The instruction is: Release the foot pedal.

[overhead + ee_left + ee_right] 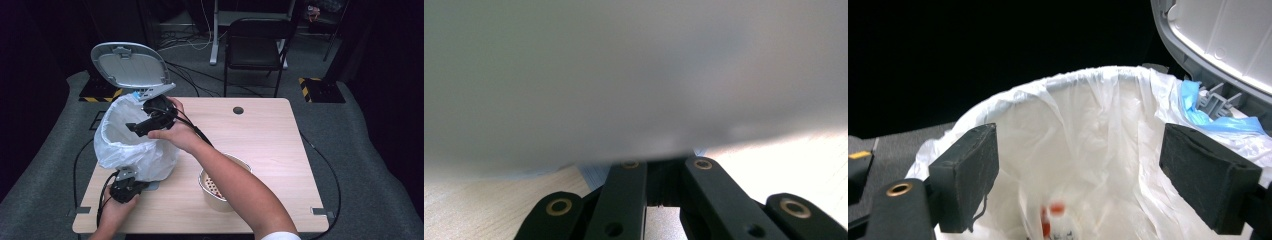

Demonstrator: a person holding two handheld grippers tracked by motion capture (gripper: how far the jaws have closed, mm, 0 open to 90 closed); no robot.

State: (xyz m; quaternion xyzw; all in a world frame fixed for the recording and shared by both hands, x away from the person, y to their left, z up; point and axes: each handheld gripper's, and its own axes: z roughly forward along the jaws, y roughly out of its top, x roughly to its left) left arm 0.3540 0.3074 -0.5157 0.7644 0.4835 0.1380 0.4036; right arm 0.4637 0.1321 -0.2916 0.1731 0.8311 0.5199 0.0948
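Note:
A small bin lined with a white plastic bag [131, 145] stands at the table's left, its grey lid [131, 65] tipped up and back. My right gripper [139, 126] hovers over the bag's mouth [1088, 85], open, with nothing between its pads [965, 180]. Deep inside the bag lies a blurred white thing with red marks [1054, 217]. My left gripper [125, 189] sits low at the bin's near foot, jaws together, shut. In the left gripper view its tips [664, 167] reach under the bulging bag [624, 75], so what they touch is hidden.
A beige bowl [212, 197] with a perforated inside stands near the table's front, partly under my right forearm [235, 185]. A blue strip [1198, 112] hangs at the lid's hinge. A black chair [255, 45] stands on the floor beyond the wooden table [270, 140].

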